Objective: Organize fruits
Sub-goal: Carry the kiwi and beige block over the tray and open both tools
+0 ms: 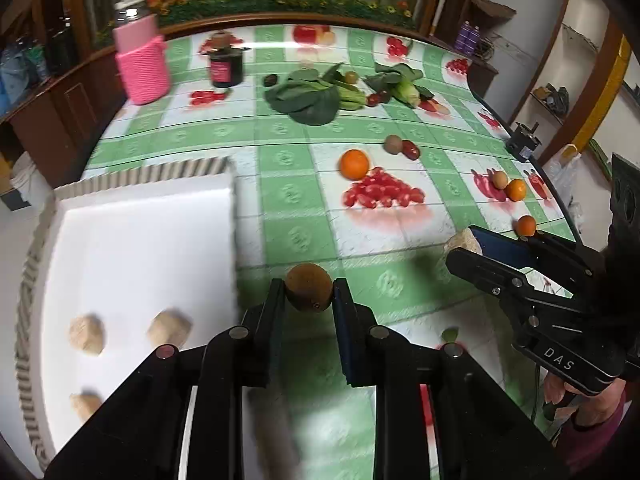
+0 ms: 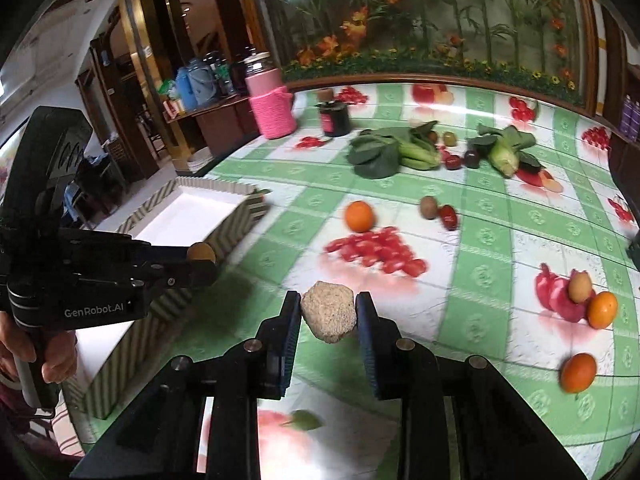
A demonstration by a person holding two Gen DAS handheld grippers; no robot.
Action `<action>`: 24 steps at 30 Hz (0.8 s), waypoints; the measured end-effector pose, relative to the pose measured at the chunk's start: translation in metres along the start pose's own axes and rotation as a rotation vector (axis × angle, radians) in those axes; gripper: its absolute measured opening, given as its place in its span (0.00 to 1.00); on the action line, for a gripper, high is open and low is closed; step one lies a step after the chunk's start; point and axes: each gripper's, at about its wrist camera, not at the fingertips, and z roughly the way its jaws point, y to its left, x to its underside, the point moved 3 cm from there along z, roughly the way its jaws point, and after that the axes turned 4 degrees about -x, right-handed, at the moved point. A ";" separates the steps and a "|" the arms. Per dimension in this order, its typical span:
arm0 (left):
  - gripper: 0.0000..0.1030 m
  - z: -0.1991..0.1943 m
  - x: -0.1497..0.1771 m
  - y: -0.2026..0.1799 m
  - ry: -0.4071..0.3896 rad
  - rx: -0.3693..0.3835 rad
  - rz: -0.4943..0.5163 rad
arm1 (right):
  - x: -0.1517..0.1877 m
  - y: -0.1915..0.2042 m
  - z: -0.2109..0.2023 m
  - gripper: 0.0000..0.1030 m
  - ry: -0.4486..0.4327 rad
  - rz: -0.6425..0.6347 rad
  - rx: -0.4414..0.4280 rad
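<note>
Two grippers, both loaded: left gripper (image 1: 309, 294) pinches a round brown fruit (image 1: 309, 287) just beside the white tray (image 1: 140, 248) near the table's left edge, right gripper (image 2: 328, 314) pinches a rough beige lump (image 2: 329, 315). Round fruit could easily squirt out sideways, or roll after release.

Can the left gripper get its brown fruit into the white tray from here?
Probably yes. The left gripper holds the brown fruit just right of the white tray, whose near area looks open apart from three tan pieces, and nothing stands between.
</note>
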 end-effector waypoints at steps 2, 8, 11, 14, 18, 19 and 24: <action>0.20 -0.007 0.007 0.007 -0.005 -0.016 -0.009 | 0.001 0.012 0.001 0.28 0.002 -0.007 -0.019; 0.20 -0.025 0.025 0.029 -0.019 -0.081 -0.027 | 0.001 0.048 0.007 0.28 0.011 -0.045 -0.073; 0.20 -0.031 0.038 0.042 -0.019 -0.102 -0.041 | -0.001 0.065 0.009 0.28 0.014 -0.070 -0.092; 0.20 -0.035 0.046 0.053 -0.018 -0.122 -0.058 | -0.003 0.082 0.012 0.28 0.018 -0.098 -0.113; 0.20 -0.042 0.060 0.069 -0.018 -0.138 -0.081 | -0.005 0.105 0.020 0.28 0.032 -0.138 -0.131; 0.20 -0.045 0.064 0.073 -0.019 -0.139 -0.089 | -0.006 0.111 0.022 0.28 0.035 -0.147 -0.135; 0.20 -0.061 0.084 0.103 -0.023 -0.153 -0.137 | -0.009 0.132 0.032 0.28 0.048 -0.187 -0.156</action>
